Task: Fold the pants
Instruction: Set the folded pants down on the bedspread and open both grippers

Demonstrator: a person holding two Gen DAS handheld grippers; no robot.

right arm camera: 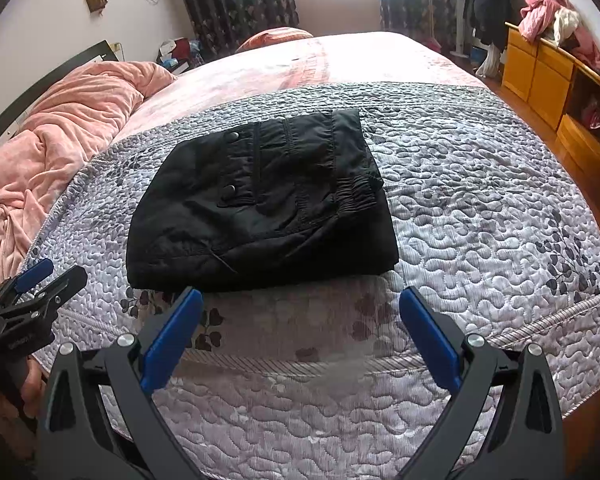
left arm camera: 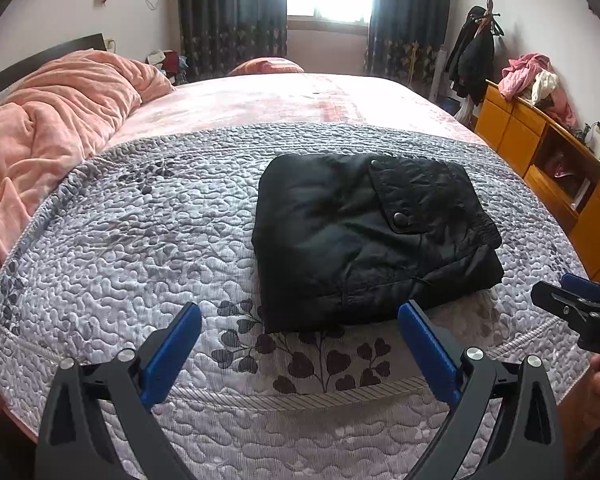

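A: Panel one, from my left wrist camera. What lies on the bed?

B: The pants (left arm camera: 370, 236), black, folded into a compact stack, rest on the grey quilted coverlet (left arm camera: 140, 240) near its front edge. A snap-buttoned pocket flap faces up. I read my left gripper (left arm camera: 300, 316) as spread wide, its blue pads (left arm camera: 172, 352) apart and holding nothing; the right pad tip sits just in front of the stack's near edge, whether touching I cannot tell.

A: And panel two, the right wrist camera?

B: The same pants (right arm camera: 260, 204), elastic waistband turned to the right side. My right gripper (right arm camera: 300, 300) is likewise spread, empty, just short of the stack's near edge. The left gripper shows at the far left of this view, beside the coverlet's (right arm camera: 480, 200) corner.

A: Surroundings?

B: A pink blanket (left arm camera: 52, 120) bunched on the left; an orange wooden cabinet (left arm camera: 540, 148) on the right, apart from the bed.
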